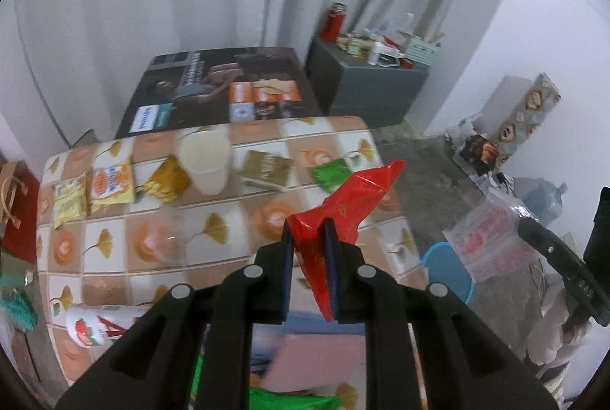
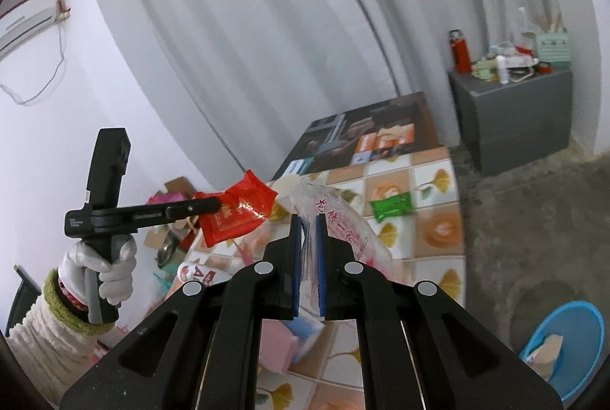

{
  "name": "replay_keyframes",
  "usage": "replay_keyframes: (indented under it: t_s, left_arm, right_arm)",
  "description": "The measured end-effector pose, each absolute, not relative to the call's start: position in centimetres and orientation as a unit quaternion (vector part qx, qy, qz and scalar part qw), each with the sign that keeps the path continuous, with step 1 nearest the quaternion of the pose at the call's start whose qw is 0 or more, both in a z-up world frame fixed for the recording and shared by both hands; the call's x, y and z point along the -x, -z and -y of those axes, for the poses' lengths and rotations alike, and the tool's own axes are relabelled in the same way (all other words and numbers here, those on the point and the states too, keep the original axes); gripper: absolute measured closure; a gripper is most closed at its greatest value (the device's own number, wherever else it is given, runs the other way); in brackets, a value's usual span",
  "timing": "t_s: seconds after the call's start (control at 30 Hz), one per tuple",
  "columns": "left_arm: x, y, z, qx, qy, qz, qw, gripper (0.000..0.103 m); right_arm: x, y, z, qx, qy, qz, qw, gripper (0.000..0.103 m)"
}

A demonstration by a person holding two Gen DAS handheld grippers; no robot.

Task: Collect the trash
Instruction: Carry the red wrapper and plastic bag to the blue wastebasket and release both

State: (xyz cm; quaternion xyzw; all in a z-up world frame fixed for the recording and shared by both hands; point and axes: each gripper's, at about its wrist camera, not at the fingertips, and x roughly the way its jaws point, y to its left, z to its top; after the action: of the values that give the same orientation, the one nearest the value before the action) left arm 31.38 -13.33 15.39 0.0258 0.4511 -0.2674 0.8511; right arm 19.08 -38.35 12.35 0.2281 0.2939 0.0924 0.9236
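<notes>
A red wrapper (image 1: 343,215) is pinched between the nearly closed pads of the left claw (image 1: 309,242) and is held in the air above the bench (image 1: 244,219). A clear plastic bag with red print (image 2: 335,215) is clamped in the same way by the right claw (image 2: 308,231), whose pads are drawn in close upon the film; the bag is likewise lifted clear of the tiled surface. In the right wrist view the left claw is seen held up by a white-gloved hand (image 2: 103,265).

More litter is left on the bench: a green packet (image 1: 331,172), an olive sachet (image 1: 267,170), a gold wrapper (image 1: 167,179), yellow snack packets (image 1: 95,189) and a paper cup (image 1: 206,162). A blue bin (image 2: 568,345) stands on the floor just beside the bench, with some scraps already in it.

The step in hand is judged to be the carrying of two picked pieces towards the bin. For the next move, both claws would need to be brought over the bin's mouth and opened there, the light film being likely to cling or drift as it is let go.
</notes>
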Motion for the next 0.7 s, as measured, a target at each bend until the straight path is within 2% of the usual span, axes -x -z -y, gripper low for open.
replay_keyframes:
  t_s: [0.37, 0.57, 0.7]
  left_arm:
    - [-27.5, -14.3, 28.0, -0.062, 0.371, -0.461, 0.804, 0.089]
    - [-25.4, -9.1, 38.6, -0.08, 0.421, -0.514, 0.743, 0.088]
    - [-23.5, -3.5, 45.8, -0.121, 0.432, -0.555, 0.701, 0.088]
  right_arm:
    - [-11.9, -10.4, 47.7, -0.283, 0.011, -0.277, 0.918, 0.097]
    - [-7.0, -6.5, 54.1, -0.334, 0.105, -0.272, 0.896, 0.097]
    - [-5.4, -2.6, 57.2, -0.362, 0.154, -0.288, 0.873, 0.097]
